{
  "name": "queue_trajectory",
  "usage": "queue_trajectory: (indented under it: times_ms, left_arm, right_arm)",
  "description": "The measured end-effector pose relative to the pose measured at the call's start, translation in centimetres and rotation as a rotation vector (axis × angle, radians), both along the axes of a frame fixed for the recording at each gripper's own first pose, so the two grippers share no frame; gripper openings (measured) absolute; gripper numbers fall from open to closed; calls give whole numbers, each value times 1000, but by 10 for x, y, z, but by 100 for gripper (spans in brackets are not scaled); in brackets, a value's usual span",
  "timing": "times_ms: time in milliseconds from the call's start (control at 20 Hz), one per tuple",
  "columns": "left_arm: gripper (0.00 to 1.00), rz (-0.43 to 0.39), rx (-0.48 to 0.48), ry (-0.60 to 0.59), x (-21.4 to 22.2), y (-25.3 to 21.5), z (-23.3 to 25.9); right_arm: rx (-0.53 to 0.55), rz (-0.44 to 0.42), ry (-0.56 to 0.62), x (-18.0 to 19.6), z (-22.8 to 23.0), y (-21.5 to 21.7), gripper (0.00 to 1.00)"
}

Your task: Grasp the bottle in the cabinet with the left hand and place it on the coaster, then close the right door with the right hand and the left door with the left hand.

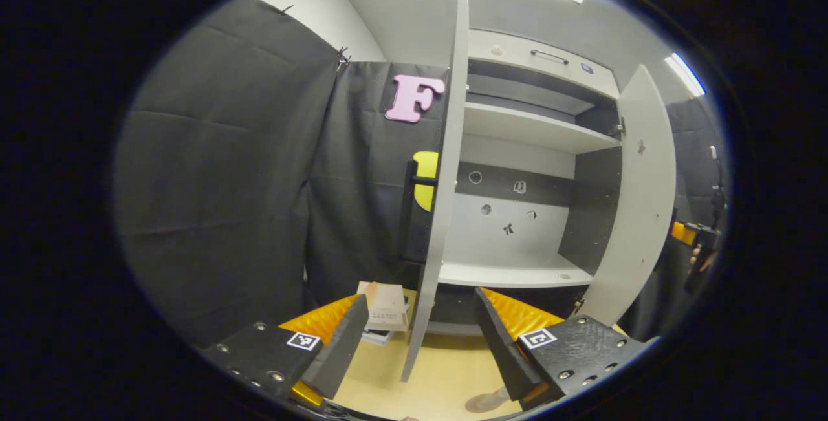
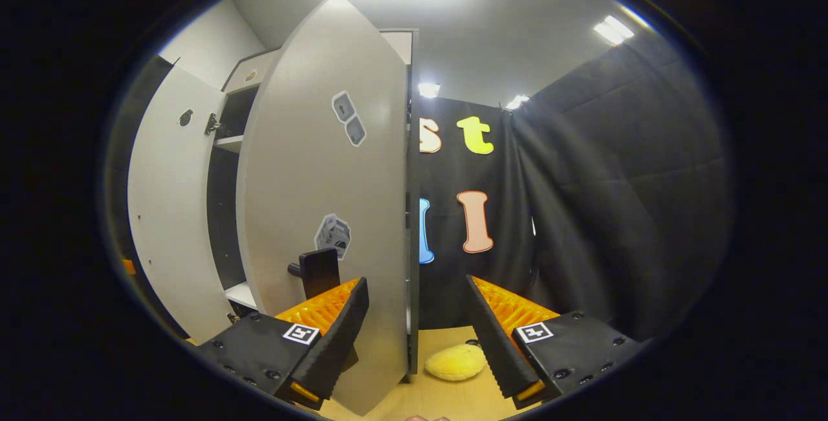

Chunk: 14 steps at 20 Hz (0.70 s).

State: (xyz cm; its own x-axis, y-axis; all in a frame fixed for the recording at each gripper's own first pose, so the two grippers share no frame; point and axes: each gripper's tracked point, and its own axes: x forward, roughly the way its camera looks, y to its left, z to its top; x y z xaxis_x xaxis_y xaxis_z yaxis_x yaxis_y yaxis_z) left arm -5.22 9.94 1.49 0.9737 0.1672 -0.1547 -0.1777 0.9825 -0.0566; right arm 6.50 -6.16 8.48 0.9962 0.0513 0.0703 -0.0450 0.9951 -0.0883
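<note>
The grey cabinet stands with both doors swung out. In the left gripper view its left door is edge-on straight ahead, with a black handle on its outer face, and the right door hangs open farther right. My left gripper is open, and the left door's lower edge lies between its fingers without touching them. In the right gripper view the right door shows its outer face with a black handle. My right gripper is open, straddling that door's free edge.
A small stack of cards or boxes sits on the wooden table left of the left door. A tan round thing lies at the table's near edge. A yellow soft lump rests by the right door. Black cloth walls close in on both sides.
</note>
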Motion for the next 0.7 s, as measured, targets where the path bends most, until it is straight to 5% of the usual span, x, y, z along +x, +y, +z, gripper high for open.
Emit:
queue_trajectory:
  times_ms: [300, 700]
  left_arm:
    - [100, 37, 12, -16, -9, 49, -2]
    - [100, 101, 17, -36, -11, 110, 1]
  right_arm:
    - [6, 61, 3, 9, -8, 67, 92]
    - [-7, -40, -64, -9, -2, 62, 96]
